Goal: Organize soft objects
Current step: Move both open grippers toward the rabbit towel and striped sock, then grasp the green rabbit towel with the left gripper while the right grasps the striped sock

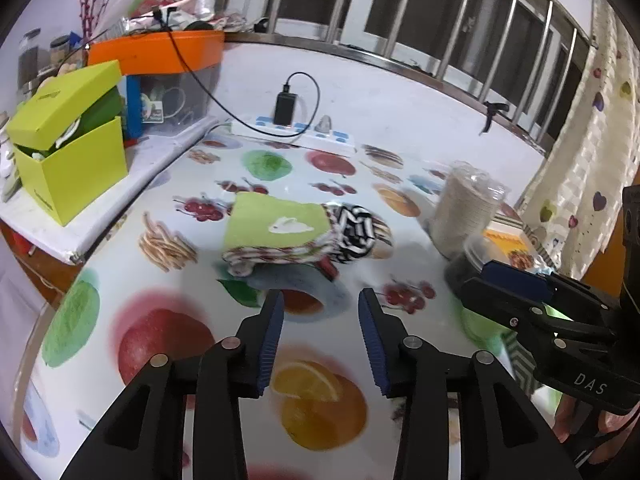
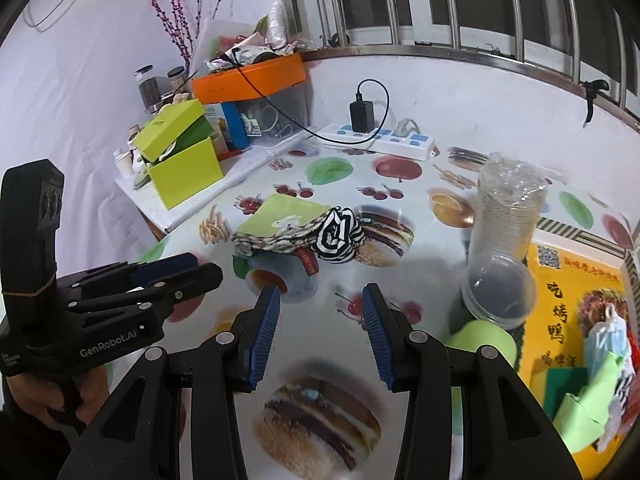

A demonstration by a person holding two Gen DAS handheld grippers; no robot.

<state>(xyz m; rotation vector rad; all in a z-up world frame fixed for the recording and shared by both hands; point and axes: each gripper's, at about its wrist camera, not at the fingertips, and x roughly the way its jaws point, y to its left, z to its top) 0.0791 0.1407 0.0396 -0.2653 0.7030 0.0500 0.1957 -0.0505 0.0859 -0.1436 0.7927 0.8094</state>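
Bare counter (image 1: 224,360) lies between both grippers and the folded cloth pile (image 1: 296,232), whose long axis runs left-right. The left gripper (image 1: 321,312) and right gripper (image 2: 320,308) hold their fingers apart, empty.

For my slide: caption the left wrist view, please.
Open left tool faces a folded cloth pile on the fruit-print table.

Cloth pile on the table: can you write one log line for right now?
cloth pile: stacked on table | left gripper: open, empty | right gripper: open, empty
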